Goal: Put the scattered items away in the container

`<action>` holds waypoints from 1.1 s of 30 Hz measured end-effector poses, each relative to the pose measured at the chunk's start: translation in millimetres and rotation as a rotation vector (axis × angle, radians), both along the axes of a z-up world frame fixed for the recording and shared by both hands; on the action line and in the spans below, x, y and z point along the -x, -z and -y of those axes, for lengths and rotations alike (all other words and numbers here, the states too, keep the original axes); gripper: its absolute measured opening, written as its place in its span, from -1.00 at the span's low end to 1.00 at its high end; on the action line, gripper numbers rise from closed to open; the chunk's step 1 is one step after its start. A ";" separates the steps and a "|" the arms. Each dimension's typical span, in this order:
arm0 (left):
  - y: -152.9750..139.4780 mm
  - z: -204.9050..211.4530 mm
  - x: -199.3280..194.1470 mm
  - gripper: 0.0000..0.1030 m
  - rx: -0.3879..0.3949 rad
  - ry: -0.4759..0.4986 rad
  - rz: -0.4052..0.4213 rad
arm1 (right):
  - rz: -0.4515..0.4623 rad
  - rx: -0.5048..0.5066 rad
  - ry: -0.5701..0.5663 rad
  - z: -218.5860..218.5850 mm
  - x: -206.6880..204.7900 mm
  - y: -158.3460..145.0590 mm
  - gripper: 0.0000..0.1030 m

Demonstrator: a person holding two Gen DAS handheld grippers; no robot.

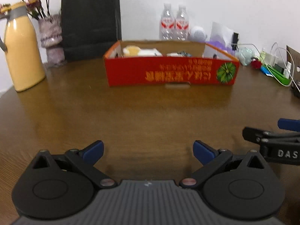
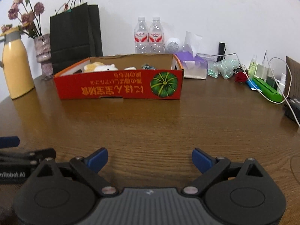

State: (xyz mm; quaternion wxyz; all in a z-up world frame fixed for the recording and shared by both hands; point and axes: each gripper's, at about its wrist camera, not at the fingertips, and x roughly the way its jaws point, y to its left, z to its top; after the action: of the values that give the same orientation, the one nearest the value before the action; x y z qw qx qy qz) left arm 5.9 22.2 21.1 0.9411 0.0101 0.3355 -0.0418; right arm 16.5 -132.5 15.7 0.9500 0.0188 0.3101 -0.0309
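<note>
In the left wrist view, the left gripper point(image 1: 148, 151) sits at the bottom, jaws spread wide and empty; the red cardboard box point(image 1: 171, 73), holding a plush toy point(image 1: 139, 51), stands well beyond it at upper centre on the wooden table point(image 1: 131, 112). In the right wrist view, the right gripper point(image 2: 150, 159) is likewise spread and empty at the bottom, the box point(image 2: 120, 86) well apart at centre left.

Home: flower vase point(image 2: 43, 54), thermos point(image 2: 16, 69), tissues point(image 2: 195, 65)

Red box point(image 2: 120, 86) with orange lettering; yellow jug point(image 2: 17, 69).

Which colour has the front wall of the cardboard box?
Red box, with orange writing and a green pumpkin picture; clearest in right wrist view.
</note>
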 end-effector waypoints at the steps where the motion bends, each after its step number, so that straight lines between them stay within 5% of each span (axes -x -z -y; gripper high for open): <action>1: 3.4 0.3 0.7 1.00 0.008 0.009 -0.003 | 0.000 0.007 0.001 -1.7 0.6 1.0 0.88; 9: 12.5 3.4 1.5 1.00 -0.016 0.008 -0.025 | -0.074 -0.011 0.001 -2.2 -4.2 12.8 1.00; 33: 12.3 2.3 -3.9 1.00 -0.012 0.013 -0.025 | -0.077 -0.009 0.013 -1.8 -2.6 13.3 1.00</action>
State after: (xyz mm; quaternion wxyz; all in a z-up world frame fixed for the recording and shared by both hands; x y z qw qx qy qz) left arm 9.8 19.8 8.8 0.9364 0.0174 0.3476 -0.0461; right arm 19.1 -130.7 2.4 0.9372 0.0239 0.3462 -0.0362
